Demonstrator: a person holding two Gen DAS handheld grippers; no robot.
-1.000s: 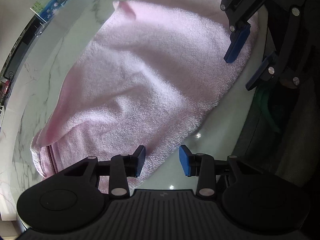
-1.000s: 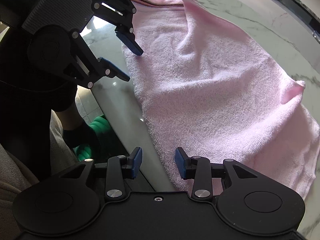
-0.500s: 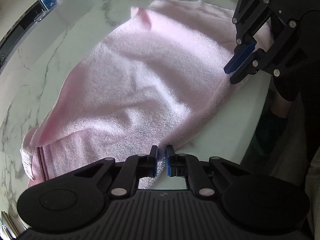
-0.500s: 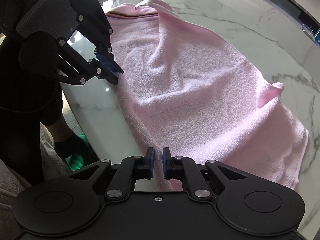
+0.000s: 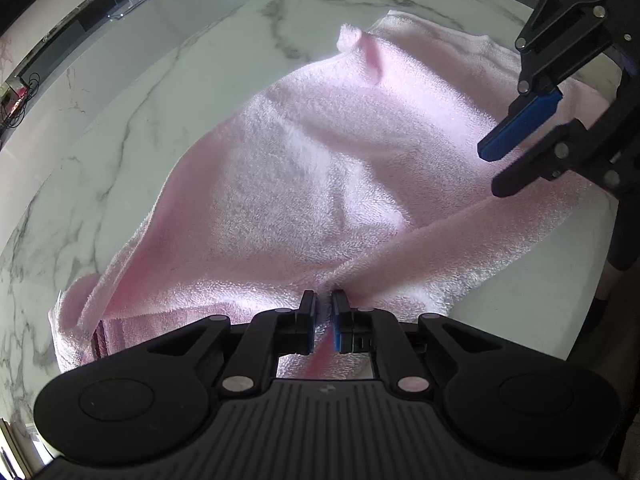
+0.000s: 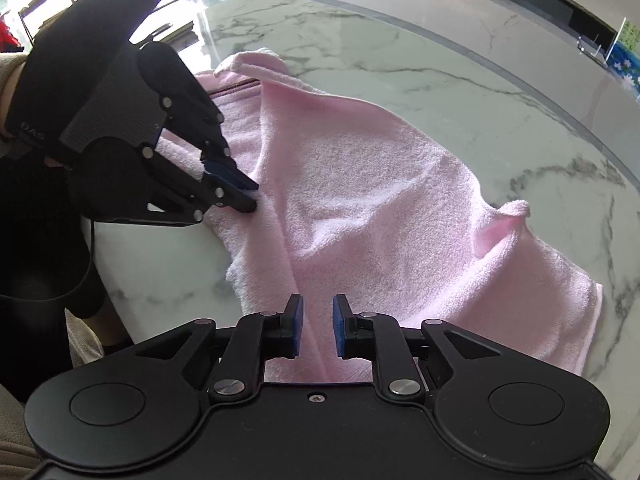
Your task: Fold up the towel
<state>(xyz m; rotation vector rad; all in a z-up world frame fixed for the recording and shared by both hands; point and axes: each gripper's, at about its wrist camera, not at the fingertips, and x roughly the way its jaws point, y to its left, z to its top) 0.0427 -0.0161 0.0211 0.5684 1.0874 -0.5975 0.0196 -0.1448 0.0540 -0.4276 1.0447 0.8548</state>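
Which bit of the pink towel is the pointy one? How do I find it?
Find the white marble table, then the pink towel spread on it. On the towel's far edge, away from the left gripper, one corner curls up like a little ear; the cloth around it lies flatter.

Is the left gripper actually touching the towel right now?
Touching. The left wrist view shows the left gripper closed on the near edge of the towel, with pink fabric pinched between its pads.
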